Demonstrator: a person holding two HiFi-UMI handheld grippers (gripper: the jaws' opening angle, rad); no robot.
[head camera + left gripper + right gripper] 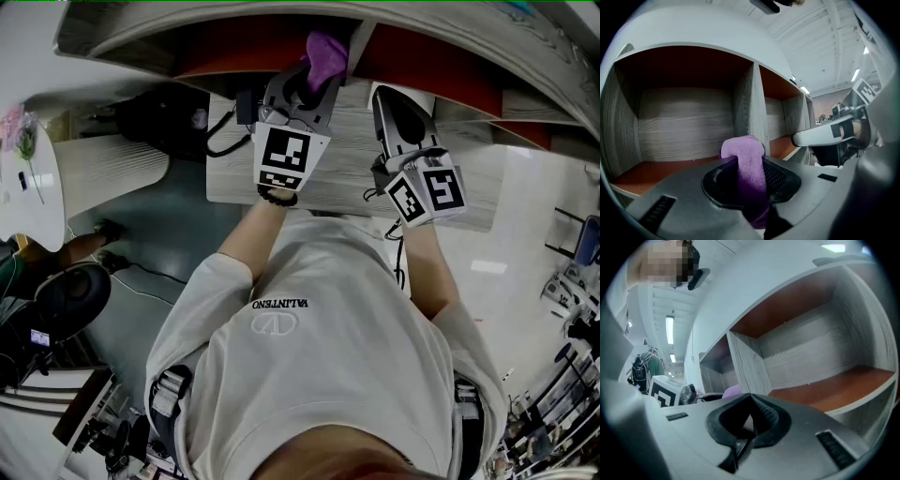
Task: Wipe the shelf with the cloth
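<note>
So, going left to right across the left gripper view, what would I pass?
left shelf compartment → purple cloth → right shelf compartment → right gripper

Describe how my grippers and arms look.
The left gripper and right gripper are grey with black-lined jaws, each bearing a white cube of black square markers. You wear a white short-sleeved T-shirt and a dark beaded bracelet on the left wrist.
</note>
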